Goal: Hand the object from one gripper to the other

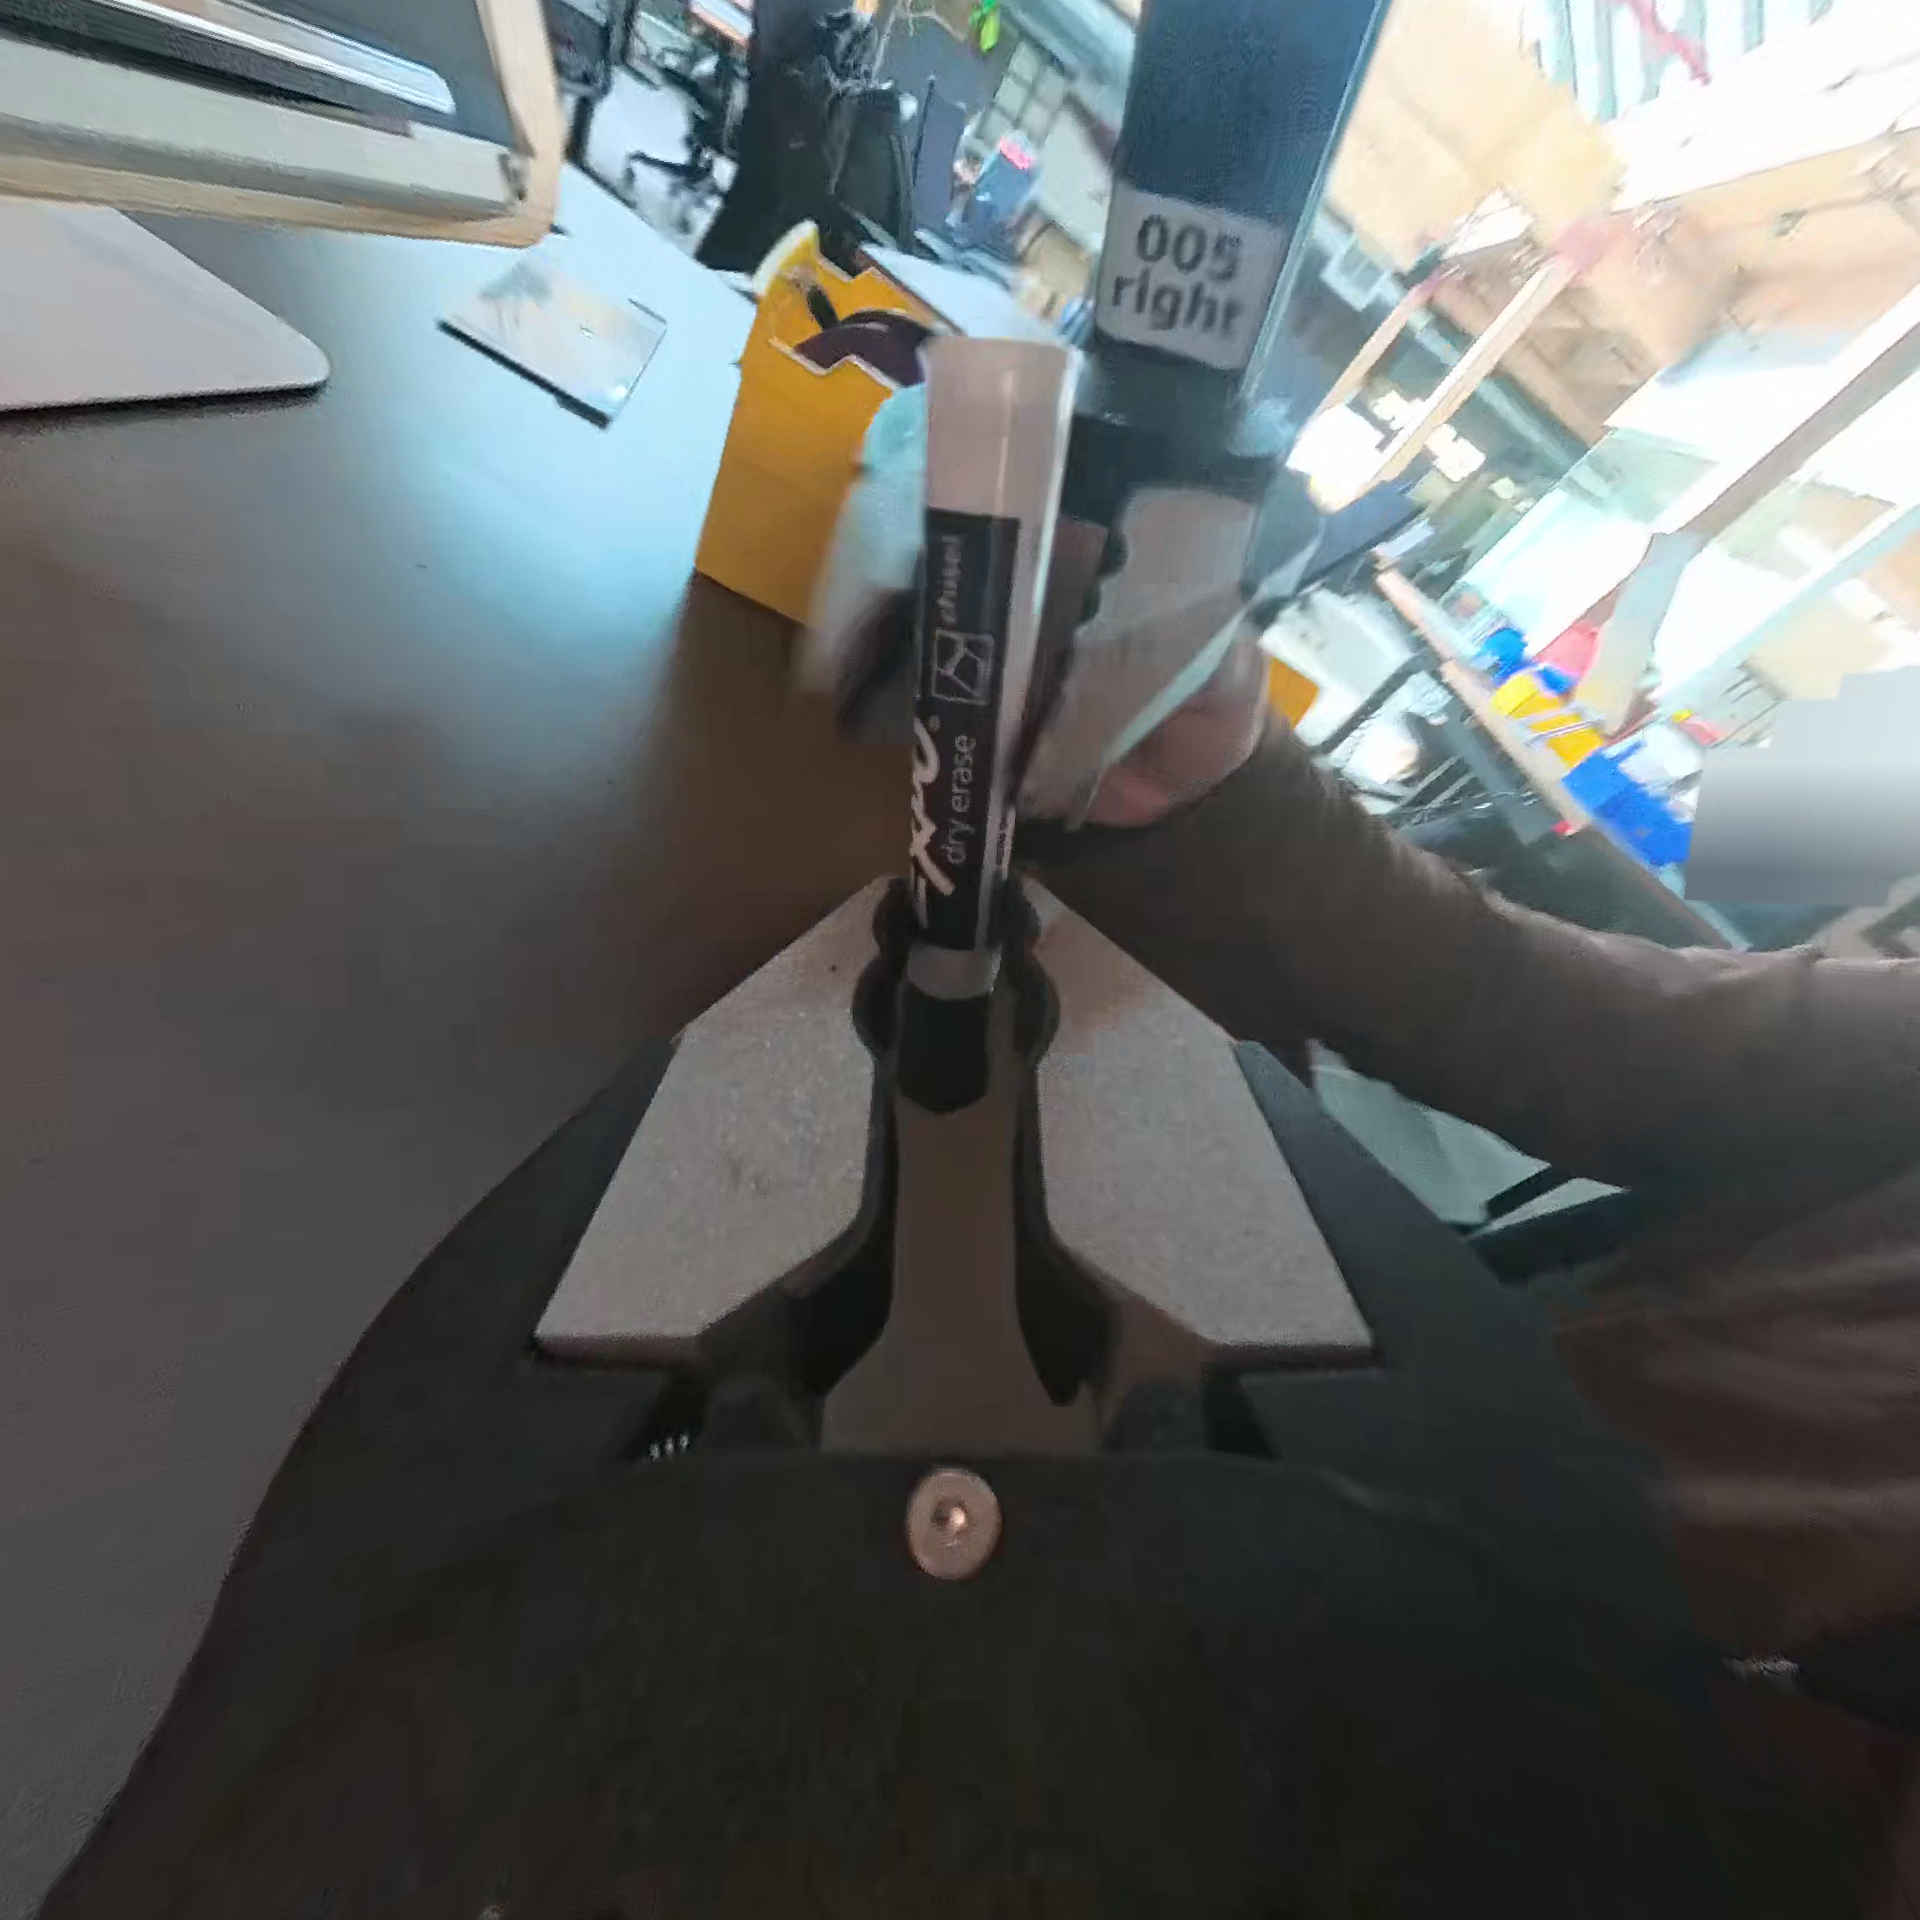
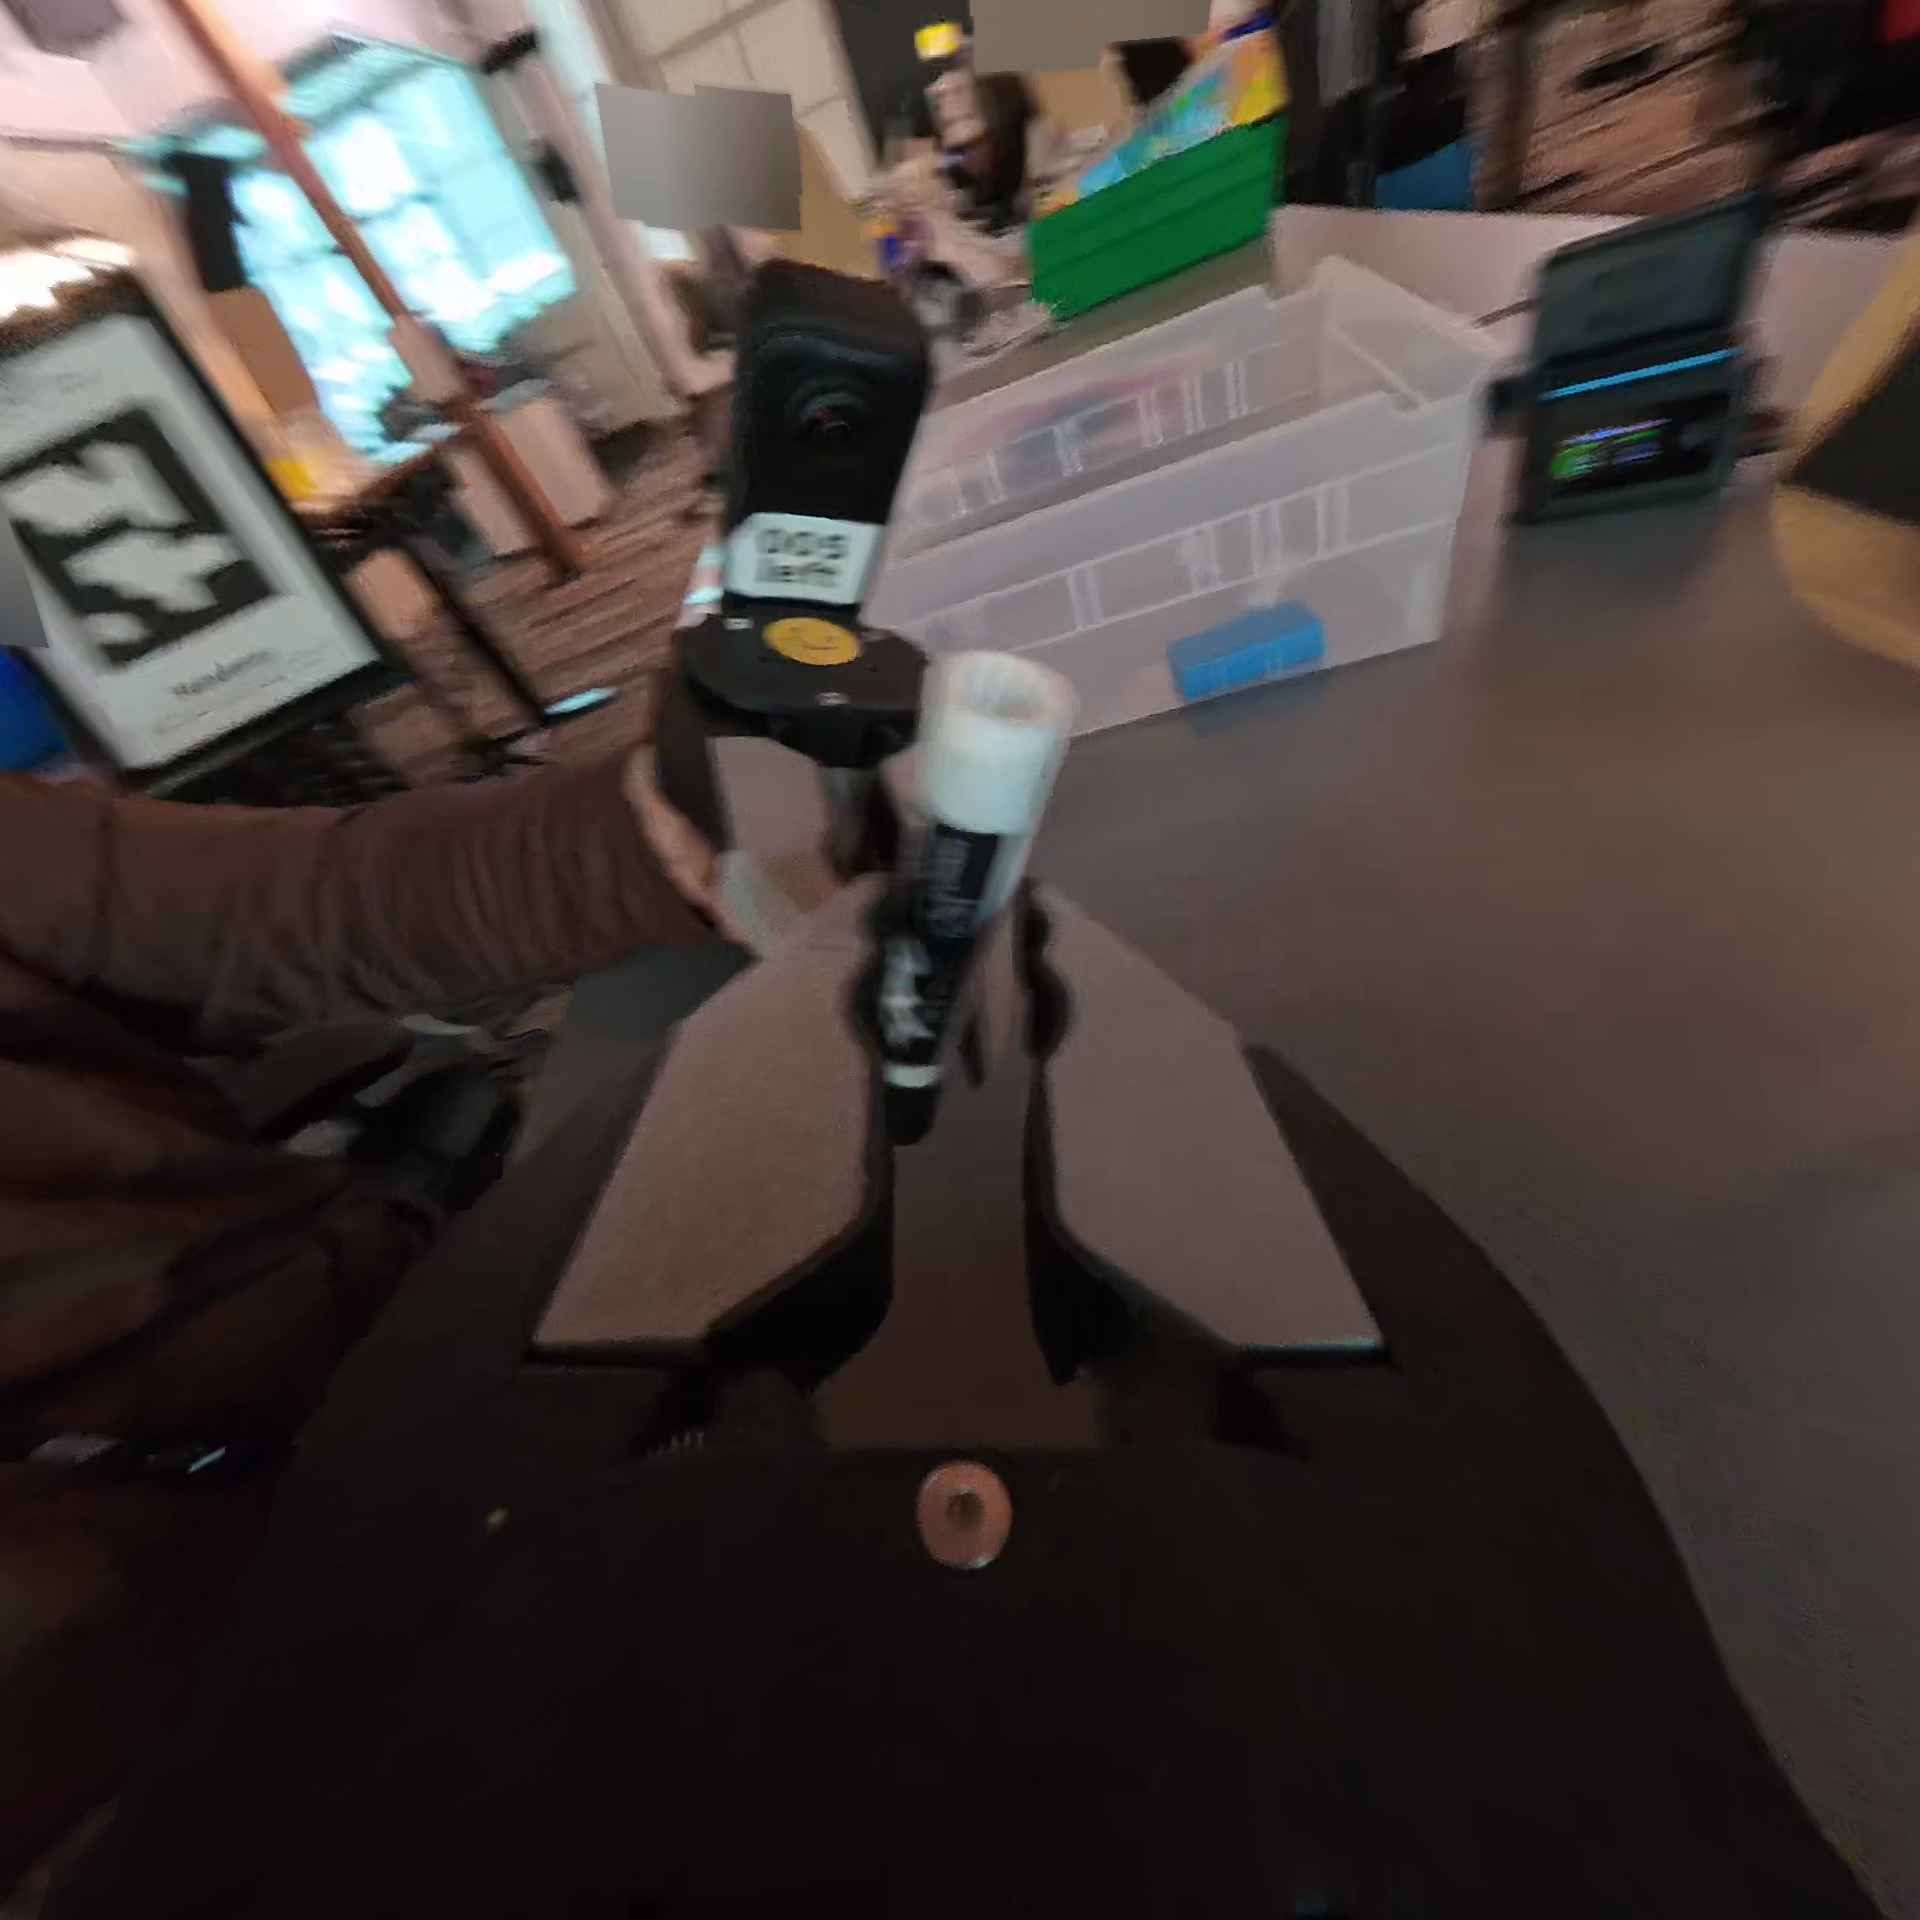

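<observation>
1. Black-and-white marker stands nearly upright in the air above the dark table, its black cap end low and its white end up.
2. In the left wrist view the left gripper pinches the marker's lower part between its tips, the fingers closed in on the barrel.
3. In the right wrist view the marker sits between the fingers of the right gripper, against the left finger; a gap shows on the other side, so this gripper is parted and not gripping.
4. Each gripper shows blurred in the other's view, held by a hand in a brown sleeve.
5. Behind stand a yellow box, a clear plastic bin and a blue block.
</observation>
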The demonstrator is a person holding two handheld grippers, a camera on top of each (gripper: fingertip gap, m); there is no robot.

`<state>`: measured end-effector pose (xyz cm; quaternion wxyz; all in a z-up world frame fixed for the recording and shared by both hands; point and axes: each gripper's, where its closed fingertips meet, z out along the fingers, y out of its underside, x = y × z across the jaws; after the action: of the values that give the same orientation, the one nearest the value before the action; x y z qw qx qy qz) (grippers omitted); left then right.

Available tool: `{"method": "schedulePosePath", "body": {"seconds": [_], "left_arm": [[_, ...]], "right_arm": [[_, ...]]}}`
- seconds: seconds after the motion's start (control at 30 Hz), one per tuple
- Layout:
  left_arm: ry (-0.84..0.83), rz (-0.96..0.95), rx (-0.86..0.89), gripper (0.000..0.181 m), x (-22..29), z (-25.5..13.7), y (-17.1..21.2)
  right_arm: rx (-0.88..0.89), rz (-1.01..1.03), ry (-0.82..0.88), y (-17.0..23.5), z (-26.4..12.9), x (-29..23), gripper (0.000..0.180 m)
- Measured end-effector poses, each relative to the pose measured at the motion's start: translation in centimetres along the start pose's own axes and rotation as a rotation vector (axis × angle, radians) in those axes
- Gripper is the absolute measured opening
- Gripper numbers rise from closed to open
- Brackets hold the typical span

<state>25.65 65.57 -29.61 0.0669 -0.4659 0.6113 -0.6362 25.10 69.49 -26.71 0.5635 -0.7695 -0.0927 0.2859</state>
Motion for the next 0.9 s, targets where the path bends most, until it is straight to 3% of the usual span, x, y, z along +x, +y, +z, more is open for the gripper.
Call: {"method": "schedulePosePath", "body": {"seconds": [0.1,0.2,0.27,0.37,0.5,0.7,0.9], "left_arm": [[-0.07,0.042,-0.021,0.016,-0.9,-0.2,0.3],[-0.097,0.024,0.0,0.036,-1.3,-0.9,-0.2],[-0.127,-0.006,0.019,0.05,-1.8,-1.5,-0.6],[-0.185,-0.022,0.053,0.067,-2.4,-2.5,-1.6],[-0.238,0.023,0.102,0.082,-1.8,-2.6,-3.0],[-0.235,0.044,0.152,0.091,-0.5,-1.7,-4.0],[-0.48,0.347,0.228,0.073,-0.8,-2.0,-6.5]], "right_arm": [[-0.04,0.075,-0.023,0.4,0.0,0.2,0.017],[0.049,0.141,-0.067,-1.0,-0.8,0.1,0.016],[0.066,0.089,0.012,-1.4,-1.5,1.1,0.017],[0.033,-0.175,0.258,-1.7,-2.3,2.8,0.016],[-0.056,-0.697,0.632,-2.9,-3.2,3.6,0.015],[-0.273,-1.246,1.093,-4.2,-4.5,4.6,0.015],[-0.401,-1.426,1.156,-3.7,-2.6,4.1,0.015]]}}
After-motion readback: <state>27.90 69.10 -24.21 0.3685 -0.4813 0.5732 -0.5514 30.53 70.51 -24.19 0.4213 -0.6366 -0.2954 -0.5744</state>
